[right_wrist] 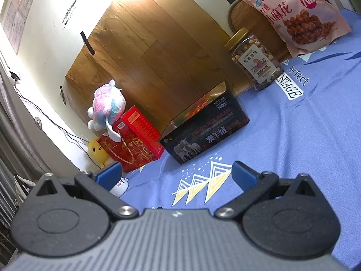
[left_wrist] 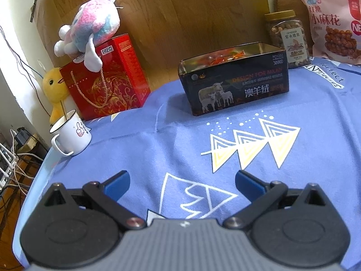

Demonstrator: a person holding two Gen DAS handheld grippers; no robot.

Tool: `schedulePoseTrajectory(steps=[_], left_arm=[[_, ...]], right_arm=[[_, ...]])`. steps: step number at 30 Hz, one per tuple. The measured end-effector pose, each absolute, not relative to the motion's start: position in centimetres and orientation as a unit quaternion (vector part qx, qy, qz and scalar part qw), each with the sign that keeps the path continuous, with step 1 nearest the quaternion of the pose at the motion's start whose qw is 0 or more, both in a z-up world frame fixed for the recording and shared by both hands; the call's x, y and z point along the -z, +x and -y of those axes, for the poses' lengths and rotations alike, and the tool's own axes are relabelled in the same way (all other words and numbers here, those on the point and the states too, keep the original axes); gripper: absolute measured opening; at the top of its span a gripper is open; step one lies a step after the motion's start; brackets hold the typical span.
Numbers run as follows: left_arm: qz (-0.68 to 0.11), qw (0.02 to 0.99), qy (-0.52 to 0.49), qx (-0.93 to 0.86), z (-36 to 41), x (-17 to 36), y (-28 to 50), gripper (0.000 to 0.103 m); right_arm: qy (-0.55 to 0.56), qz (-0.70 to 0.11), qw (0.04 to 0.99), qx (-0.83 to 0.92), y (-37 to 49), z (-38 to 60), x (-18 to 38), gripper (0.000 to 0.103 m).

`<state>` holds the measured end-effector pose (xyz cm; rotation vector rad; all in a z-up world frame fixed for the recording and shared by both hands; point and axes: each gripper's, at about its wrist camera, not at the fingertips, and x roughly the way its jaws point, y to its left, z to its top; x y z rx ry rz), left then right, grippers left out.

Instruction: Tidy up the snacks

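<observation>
Both claws, left claw (left_wrist: 182,186) and right claw (right_wrist: 176,175), gape wide (empty) above bare cloth (left_wrist: 293,103).

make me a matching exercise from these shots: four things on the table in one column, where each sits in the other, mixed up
Things:
1. plush
2. nut jar
3. stick
4. wrapped snacks

Places:
a. in the black tin
b. on top of the red box
c. in the white mug
d. between the black tin and the pink bag

Pairs: 1-b, 2-d, 3-c, 4-a
</observation>
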<state>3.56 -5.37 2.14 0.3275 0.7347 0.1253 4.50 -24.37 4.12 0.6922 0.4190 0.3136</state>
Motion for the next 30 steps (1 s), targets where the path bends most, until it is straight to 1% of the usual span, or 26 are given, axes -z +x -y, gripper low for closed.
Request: schedulePoseTrajectory(steps=[30], left_arm=[[-0.359, 0.918, 0.159, -0.063, 5.47, -2.01, 3.51, 0.103]], right_arm=[[0.334, -0.205, 0.907, -0.152, 4.68, 24.24, -3.97, 0.103]])
